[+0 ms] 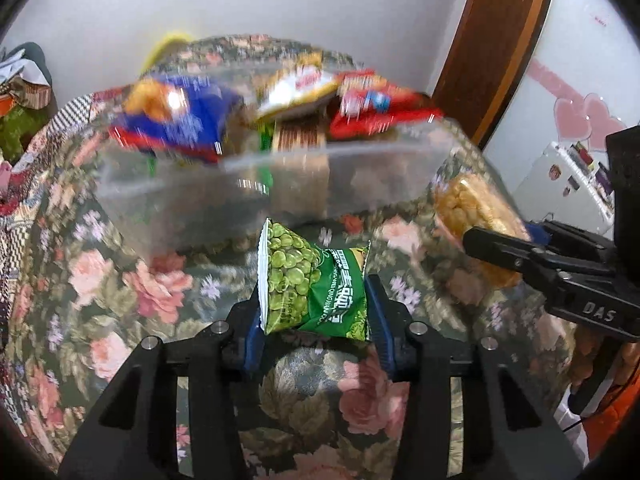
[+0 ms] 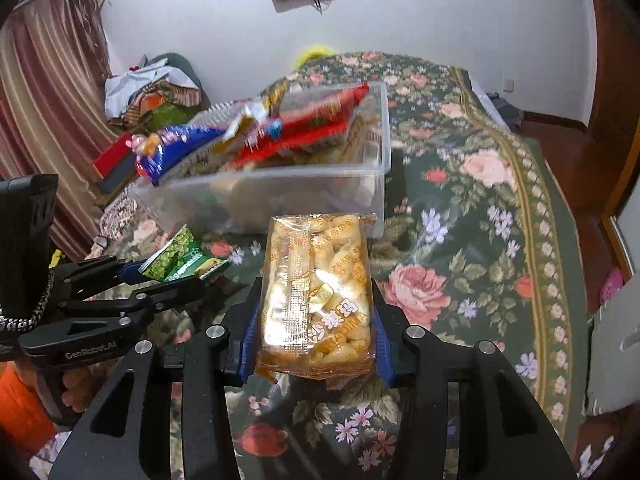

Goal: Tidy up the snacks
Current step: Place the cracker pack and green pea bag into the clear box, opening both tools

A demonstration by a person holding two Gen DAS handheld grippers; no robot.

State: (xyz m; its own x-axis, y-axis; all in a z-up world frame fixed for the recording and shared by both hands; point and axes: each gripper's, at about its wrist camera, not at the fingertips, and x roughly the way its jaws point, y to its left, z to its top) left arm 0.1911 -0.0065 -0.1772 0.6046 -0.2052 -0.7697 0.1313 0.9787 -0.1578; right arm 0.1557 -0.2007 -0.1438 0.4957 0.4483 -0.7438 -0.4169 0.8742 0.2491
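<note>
My left gripper [image 1: 316, 300] is shut on a green pea snack packet [image 1: 312, 280] and holds it above the floral tablecloth, just in front of the clear plastic bin [image 1: 280, 184]. My right gripper [image 2: 316, 312] is shut on a clear pack of golden puffed snacks [image 2: 316, 292], also in front of the bin [image 2: 372, 184]. The bin holds a blue bag [image 1: 176, 116], a yellow-white bag [image 1: 300, 88] and a red bag [image 1: 376, 108]. The right gripper shows at the right of the left wrist view [image 1: 516, 248]; the left one shows at the left of the right wrist view [image 2: 172, 276].
The floral tablecloth [image 2: 480, 240] covers the table and runs wide to the right of the bin. A pile of clothes and bags [image 2: 152, 96] lies at the back left. A brown door frame [image 1: 492, 40] and a white fridge [image 1: 572, 184] stand to the right.
</note>
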